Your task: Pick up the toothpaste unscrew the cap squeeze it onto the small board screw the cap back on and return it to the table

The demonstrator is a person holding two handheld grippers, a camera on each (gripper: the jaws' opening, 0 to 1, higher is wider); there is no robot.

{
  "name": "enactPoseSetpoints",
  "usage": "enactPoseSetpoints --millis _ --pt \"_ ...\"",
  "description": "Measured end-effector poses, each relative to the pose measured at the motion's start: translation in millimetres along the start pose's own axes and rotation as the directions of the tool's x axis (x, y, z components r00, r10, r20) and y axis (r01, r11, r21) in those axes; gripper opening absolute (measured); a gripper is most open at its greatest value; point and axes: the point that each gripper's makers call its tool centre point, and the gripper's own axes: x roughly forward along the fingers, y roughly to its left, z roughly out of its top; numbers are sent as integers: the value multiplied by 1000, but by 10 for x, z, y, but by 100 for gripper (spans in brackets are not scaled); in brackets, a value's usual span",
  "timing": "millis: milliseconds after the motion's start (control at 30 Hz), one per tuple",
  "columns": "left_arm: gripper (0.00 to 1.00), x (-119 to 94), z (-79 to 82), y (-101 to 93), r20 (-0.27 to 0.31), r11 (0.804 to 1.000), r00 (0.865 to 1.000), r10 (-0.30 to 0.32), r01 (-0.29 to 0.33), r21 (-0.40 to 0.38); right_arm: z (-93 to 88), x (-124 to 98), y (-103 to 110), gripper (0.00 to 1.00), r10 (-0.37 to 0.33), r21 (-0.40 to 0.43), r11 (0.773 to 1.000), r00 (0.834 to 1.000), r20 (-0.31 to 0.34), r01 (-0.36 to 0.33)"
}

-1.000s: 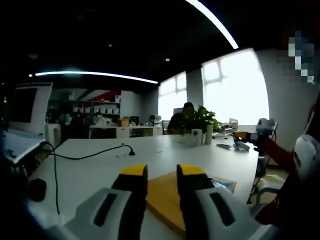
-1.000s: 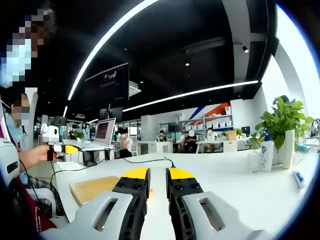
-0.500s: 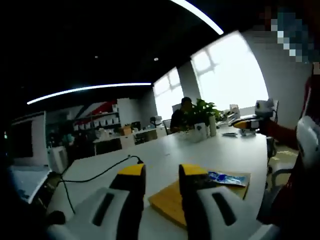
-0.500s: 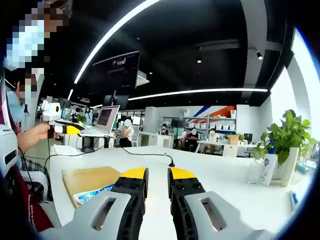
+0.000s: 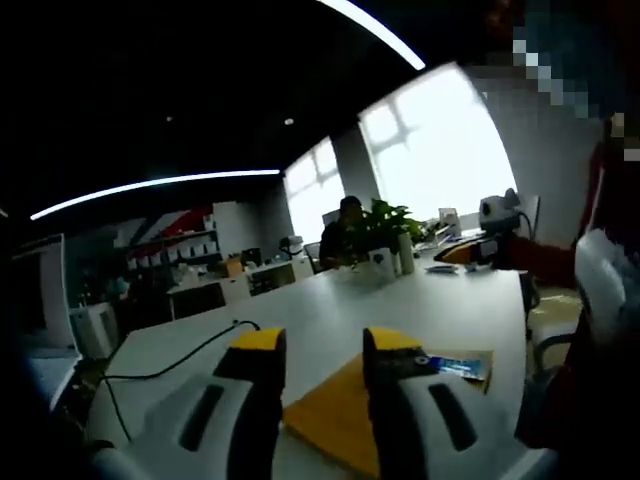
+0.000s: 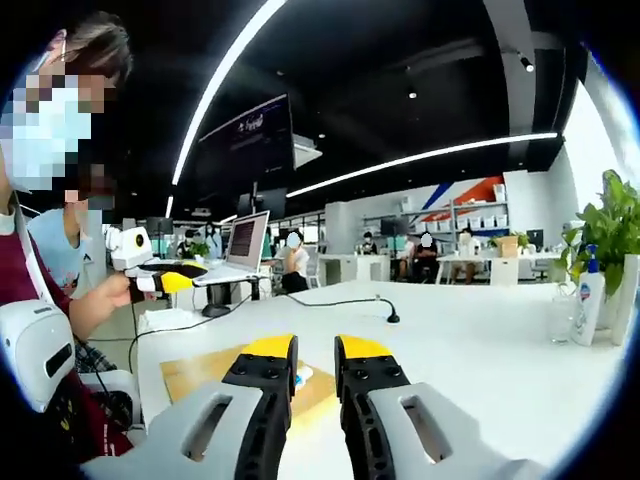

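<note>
the white table (image 5: 330, 310) carries everything; the small board (image 5: 335, 420) lies flat at its near edge, the toothpaste (image 5: 455, 362) resting on its corner within reach; left gripper (image 5: 325, 345) and right gripper (image 6: 313, 352) hover above, jaws slightly parted on nothing, seemingly lining up the pickup.

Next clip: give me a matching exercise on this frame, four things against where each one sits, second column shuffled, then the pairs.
Things
1. toothpaste
2. board
3. plant
4. black cable

Places
A. at the table's far edge, beside a spray bottle
B. lying on the board
C. running across the white table to a small black end
D. flat on the table just ahead of both grippers' jaws

Pairs: 1-B, 2-D, 3-A, 4-C
</note>
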Motion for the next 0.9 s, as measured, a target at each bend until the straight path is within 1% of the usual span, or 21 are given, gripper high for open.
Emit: enactPoseSetpoints --millis 67,133,200,233,267,333,400,433,467,500,567,600,633,667,700,767,900 --pt "32 15 -17 -14 -5 1000 1000 -17 17 -23 -39 41 39 16 32 26 999 999 -25 -31" --pt "32 22 -81 -44 -35 1000 999 -30 30 -9 -103 82 78 16 51 23 999 997 -59 -49" --pt "32 20 -116 -48 -53 999 998 -29 30 23 -216 139 127 16 71 5 997 991 -114 -71" --pt "31 14 -117 -47 -52 999 998 -24 26 34 -279 174 148 16 81 5 997 987 -142 -81" --pt "31 7 -117 -51 -51 999 998 -25 27 36 -334 210 173 16 92 8 996 982 -164 -92" --pt "31 -4 -134 -68 -53 999 998 -34 36 28 -394 293 215 16 108 9 994 976 -187 -109" --pt "31 -14 -212 -108 -81 998 996 -47 50 29 -392 342 232 16 115 4 993 975 -191 -117" --pt "30 -18 -243 -119 -91 998 995 -48 51 38 -359 365 220 16 114 -7 993 977 -182 -117" --pt "30 -21 -255 -124 -93 998 995 -47 51 42 -340 378 212 16 116 -7 993 977 -180 -119" --pt "30 -28 -269 -128 -95 998 994 -46 50 45 -314 402 216 16 131 7 991 975 -179 -132" --pt "29 -38 -291 -148 -95 998 994 -50 53 30 -307 439 273 16 181 81 982 966 -185 -169" --pt "29 -42 -305 -164 -95 998 994 -54 56 18 -322 455 284 16 195 111 978 962 -190 -176" --pt "29 -46 -323 -176 -98 998 993 -58 59 9 -337 475 260 16 185 117 979 963 -195 -164" --pt "29 -52 -352 -181 -107 998 993 -58 59 1 -393 491 238 14 173 93 983 960 -222 -156" --pt "28 -54 -371 -188 -108 998 993 -57 57 -1 -458 493 224 13 165 76 986 952 -256 -151" --pt "28 -70 -387 -169 -104 999 993 -53 51 -16 -512 525 253 13 171 79 985 947 -271 -156" --pt "28 -81 -403 -163 -100 998 994 -52 49 -36 -621 565 303 12 214 147 973 929 -301 -176"
